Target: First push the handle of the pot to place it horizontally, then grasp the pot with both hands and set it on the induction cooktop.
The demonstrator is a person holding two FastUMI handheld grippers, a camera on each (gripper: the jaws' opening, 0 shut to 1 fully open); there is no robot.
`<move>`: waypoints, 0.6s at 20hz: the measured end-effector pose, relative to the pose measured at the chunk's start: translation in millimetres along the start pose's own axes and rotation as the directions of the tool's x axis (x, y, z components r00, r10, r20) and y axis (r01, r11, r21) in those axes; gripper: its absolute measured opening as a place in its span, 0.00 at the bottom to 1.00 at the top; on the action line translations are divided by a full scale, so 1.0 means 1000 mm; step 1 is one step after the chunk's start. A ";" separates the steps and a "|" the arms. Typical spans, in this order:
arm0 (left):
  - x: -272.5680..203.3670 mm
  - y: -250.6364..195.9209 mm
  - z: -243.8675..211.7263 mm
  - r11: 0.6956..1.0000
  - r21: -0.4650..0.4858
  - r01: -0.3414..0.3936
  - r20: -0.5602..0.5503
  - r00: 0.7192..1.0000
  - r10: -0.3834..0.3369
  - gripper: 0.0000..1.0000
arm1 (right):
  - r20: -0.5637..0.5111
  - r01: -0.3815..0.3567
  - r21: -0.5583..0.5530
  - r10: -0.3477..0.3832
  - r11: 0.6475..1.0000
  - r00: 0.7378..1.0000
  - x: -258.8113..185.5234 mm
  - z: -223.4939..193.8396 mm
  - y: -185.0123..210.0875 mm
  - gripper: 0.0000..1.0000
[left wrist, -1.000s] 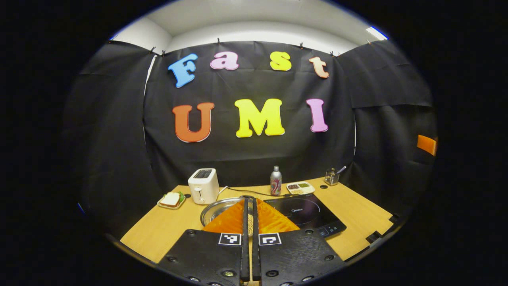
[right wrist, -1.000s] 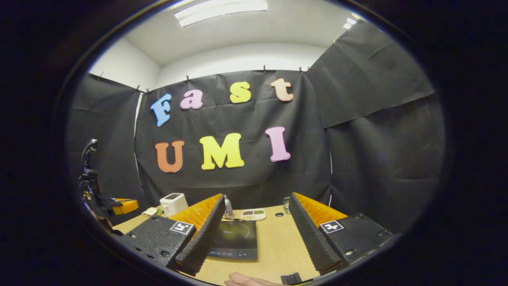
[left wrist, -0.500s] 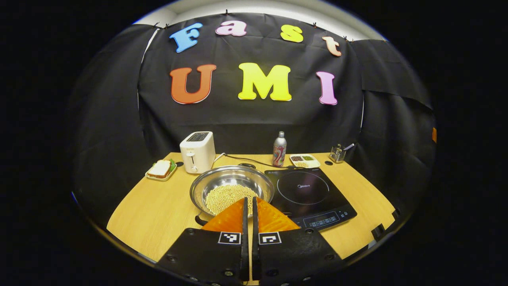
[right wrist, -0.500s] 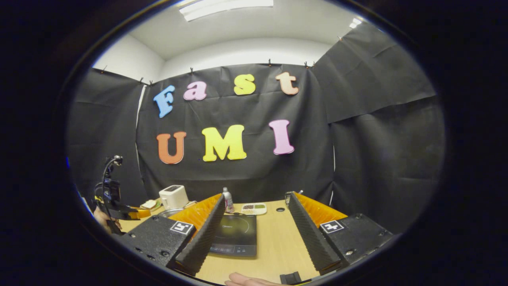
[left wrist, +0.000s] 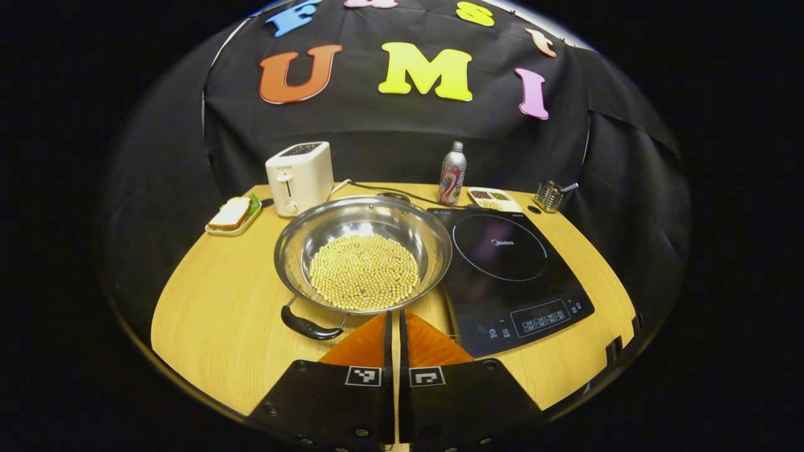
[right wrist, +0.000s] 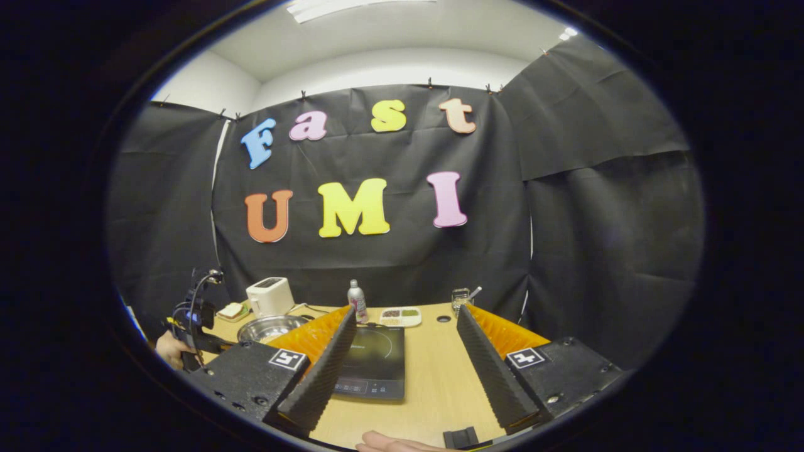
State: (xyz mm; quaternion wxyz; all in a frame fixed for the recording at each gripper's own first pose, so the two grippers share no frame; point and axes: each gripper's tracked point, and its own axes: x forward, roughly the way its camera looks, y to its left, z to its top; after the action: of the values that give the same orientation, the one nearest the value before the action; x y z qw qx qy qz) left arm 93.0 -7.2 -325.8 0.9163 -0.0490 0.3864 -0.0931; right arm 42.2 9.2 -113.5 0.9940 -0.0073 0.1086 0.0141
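A: Where did the pot [left wrist: 363,251] sit?
B: On the table [left wrist: 220,307], between the toaster [left wrist: 299,177] at far left and the induction cooktop [left wrist: 512,276] on its right, its handle [left wrist: 309,326] pointing near-left.
A: And the grippers?
B: The left gripper [left wrist: 394,326] had its fingers pressed together, empty, just near of the pot. The right gripper [right wrist: 402,358] was spread wide over the cooktop.

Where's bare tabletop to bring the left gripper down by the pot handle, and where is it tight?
Bare table lies open left of the pot, between the sandwich plate and the near edge, around the handle. Tight spots: the pot nearly meets the induction cooktop, and the toaster stands close behind.
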 end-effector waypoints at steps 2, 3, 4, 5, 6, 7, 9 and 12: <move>0.012 0.003 -0.008 1.000 -0.014 0.011 -0.040 0.999 -0.011 0.02 | -0.007 0.000 -0.005 0.000 1.000 1.000 0.004 -0.004 -0.001 0.96; 0.016 0.006 -0.011 1.000 -0.017 0.011 -0.060 0.998 -0.012 0.02 | -0.008 0.006 -0.011 -0.006 1.000 1.000 0.006 -0.006 -0.001 0.96; 0.018 0.010 -0.013 1.000 -0.016 -0.002 -0.069 0.998 0.001 0.01 | -0.006 0.016 -0.014 -0.016 1.000 1.000 0.008 -0.007 -0.004 0.96; 0.021 0.014 -0.014 1.000 -0.020 -0.009 -0.076 0.997 0.008 0.01 | 0.002 0.025 -0.013 -0.025 1.000 1.000 0.010 -0.007 -0.005 0.96; 0.025 0.015 -0.016 1.000 -0.028 -0.011 -0.086 0.996 0.008 0.00 | 0.005 0.029 -0.016 -0.029 0.999 1.000 0.011 -0.006 -0.006 0.96; 0.025 0.016 -0.019 0.999 -0.040 -0.006 -0.099 0.995 0.002 0.01 | 0.003 0.031 -0.017 -0.031 0.999 1.000 0.012 -0.009 -0.006 0.96; 0.031 0.025 -0.023 0.998 -0.062 -0.019 -0.107 0.994 0.013 0.00 | -0.005 0.028 -0.007 -0.028 1.000 1.000 0.015 -0.013 -0.005 0.97; 0.034 0.034 -0.029 0.995 -0.091 -0.029 -0.108 0.994 0.019 0.00 | -0.015 0.027 -0.004 -0.027 1.000 1.000 0.020 -0.019 -0.006 1.00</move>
State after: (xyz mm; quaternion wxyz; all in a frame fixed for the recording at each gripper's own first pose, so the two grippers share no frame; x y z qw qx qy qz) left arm 99.3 18.9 -375.3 0.8920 -0.0816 0.4396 -0.0667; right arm 57.3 3.2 -136.1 0.9932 -0.0105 0.1160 0.0008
